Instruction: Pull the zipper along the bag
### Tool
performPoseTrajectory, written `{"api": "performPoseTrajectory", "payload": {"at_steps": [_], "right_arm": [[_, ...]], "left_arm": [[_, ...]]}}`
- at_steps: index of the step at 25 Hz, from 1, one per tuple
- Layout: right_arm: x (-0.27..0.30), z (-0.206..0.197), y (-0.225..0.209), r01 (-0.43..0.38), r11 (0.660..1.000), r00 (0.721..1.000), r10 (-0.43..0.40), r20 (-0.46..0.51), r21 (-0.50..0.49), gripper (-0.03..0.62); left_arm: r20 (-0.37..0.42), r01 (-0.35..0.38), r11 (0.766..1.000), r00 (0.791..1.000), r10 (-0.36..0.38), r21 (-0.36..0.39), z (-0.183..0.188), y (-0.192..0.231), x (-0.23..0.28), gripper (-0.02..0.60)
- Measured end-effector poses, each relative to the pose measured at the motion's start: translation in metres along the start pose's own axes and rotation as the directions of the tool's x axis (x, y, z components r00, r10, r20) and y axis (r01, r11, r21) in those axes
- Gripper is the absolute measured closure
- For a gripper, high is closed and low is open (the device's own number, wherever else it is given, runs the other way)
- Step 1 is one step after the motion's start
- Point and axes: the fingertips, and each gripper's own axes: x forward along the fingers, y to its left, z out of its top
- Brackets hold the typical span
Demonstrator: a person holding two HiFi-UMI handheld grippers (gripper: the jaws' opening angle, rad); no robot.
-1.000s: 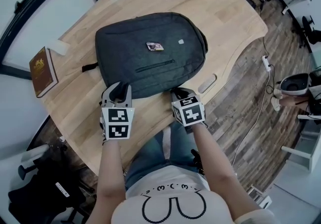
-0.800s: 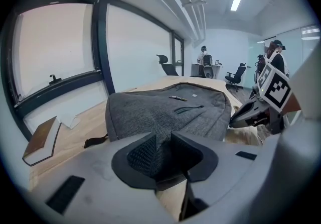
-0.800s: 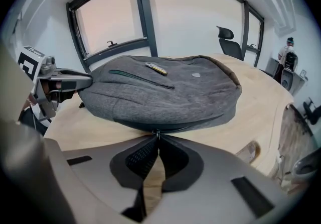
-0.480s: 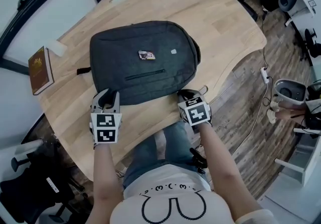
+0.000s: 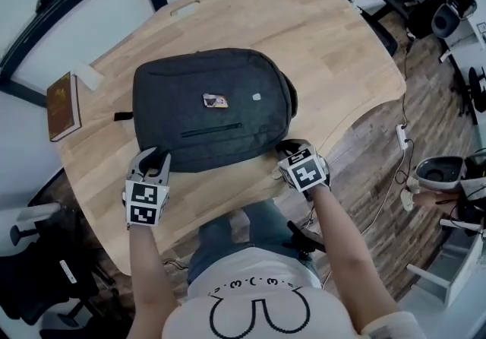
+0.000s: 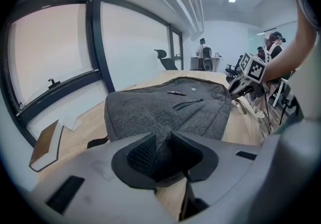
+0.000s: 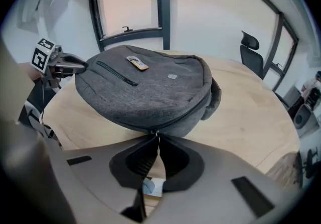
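Observation:
A dark grey backpack [image 5: 209, 106] lies flat on the wooden table [image 5: 326, 41]. My left gripper [image 5: 153, 162] is shut on the fabric at the bag's near left corner; in the left gripper view the grey cloth [image 6: 161, 142] is pinched between the pads. My right gripper [image 5: 286, 150] is at the bag's near right corner. In the right gripper view its jaws are shut on the small metal zipper pull [image 7: 156, 135], which hangs from the zipper line along the side of the backpack [image 7: 145, 87].
A brown book [image 5: 62, 106] and a white slip [image 5: 89, 76] lie at the table's left edge. The table's near edge runs just behind both grippers, with the person's legs below. Office chairs and a power strip [image 5: 402, 94] stand on the floor to the right.
The two grippers have drawn apart: the right one has moved right along the bag's near edge to its right corner, the left one now sits at the left corner.

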Motion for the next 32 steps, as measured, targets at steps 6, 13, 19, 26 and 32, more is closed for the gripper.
{"api": "performPoseTrajectory", "payload": {"at_steps": [6, 13, 19, 26, 32], "right_arm": [[0.005, 0.014, -0.026, -0.034, 0.988, 0.999, 0.031, -0.023, -0.149, 0.522], [0.01, 0.018, -0.007, -0.129, 0.984, 0.991, 0.126, -0.033, -0.12, 0.536], [0.017, 0.032, 0.037, -0.184, 0.978, 0.983, 0.181, -0.038, -0.094, 0.536], [0.023, 0.052, 0.098, -0.26, 0.966, 0.966, 0.26, -0.009, 0.004, 0.536], [0.032, 0.067, 0.151, -0.344, 0.93, 0.938, 0.346, 0.011, 0.129, 0.536]], "left_arm": [[0.01, -0.011, 0.999, 1.0, 0.011, -0.038, 0.002, -0.002, 0.004, 0.491], [0.0, -0.075, 0.995, 0.997, 0.075, -0.061, 0.006, 0.022, 0.014, 0.49], [-0.057, -0.211, 0.977, 0.976, 0.208, -0.039, 0.02, 0.084, 0.034, 0.479], [-0.04, 0.014, 0.978, 0.999, -0.006, 0.206, 0.054, 0.041, 0.028, 0.397], [-0.223, 0.4, 0.81, 0.916, -0.334, 0.429, 0.022, -0.055, 0.023, 0.393]]}}
